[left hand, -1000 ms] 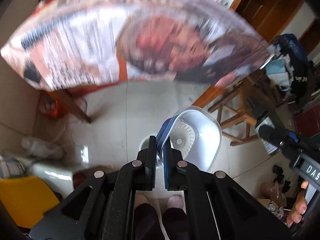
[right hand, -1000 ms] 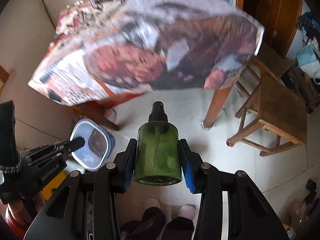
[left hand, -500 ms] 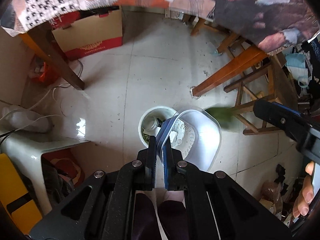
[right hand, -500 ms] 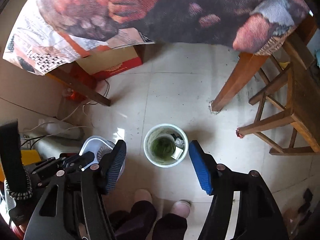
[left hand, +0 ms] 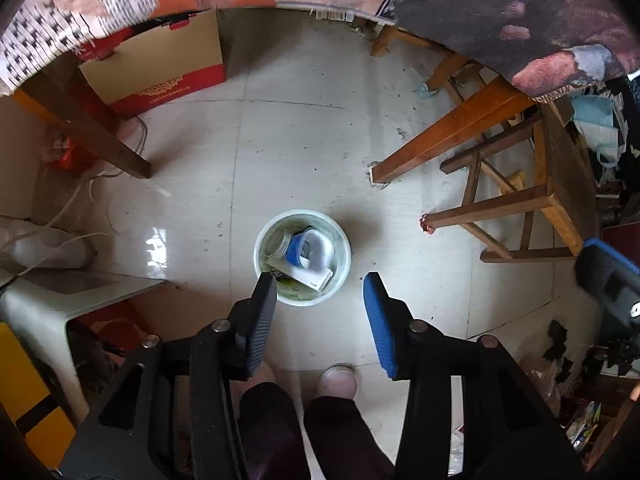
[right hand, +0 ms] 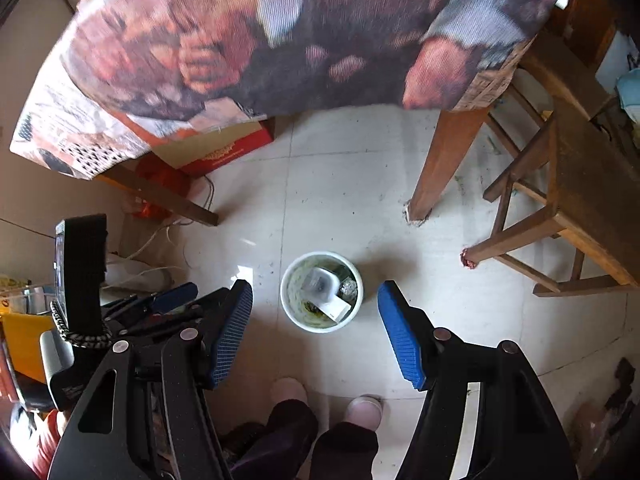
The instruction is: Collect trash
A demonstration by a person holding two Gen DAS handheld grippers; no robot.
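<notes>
Our left gripper (left hand: 320, 304) and right gripper (right hand: 316, 312) both hang with fingers apart, gripping nothing, above the bin (left hand: 303, 257). The tub (left hand: 314, 250) lies inside it, among other trash.

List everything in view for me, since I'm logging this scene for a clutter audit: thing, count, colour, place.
Trash bin: one, white, on the floor ahead of both claws.
Plastic container: one, clear with blue, inside the bin.
Jar: one, clear, inside the bin, left part.
Flat carton: one, white, inside the bin, near side.
Table: one, brown wood legs, patterned cloth on top, beyond the bin.
Cardboard box: one, tan and red, under the table.
Stool: one, brown wood, right of the bin.
Cables: a few, white, floor at left.
Feet: two, pink slippers, bottom centre.
Left claw: one, black with blue pads, open, empty.
Right claw: one, black with blue pads, open, empty.
</notes>
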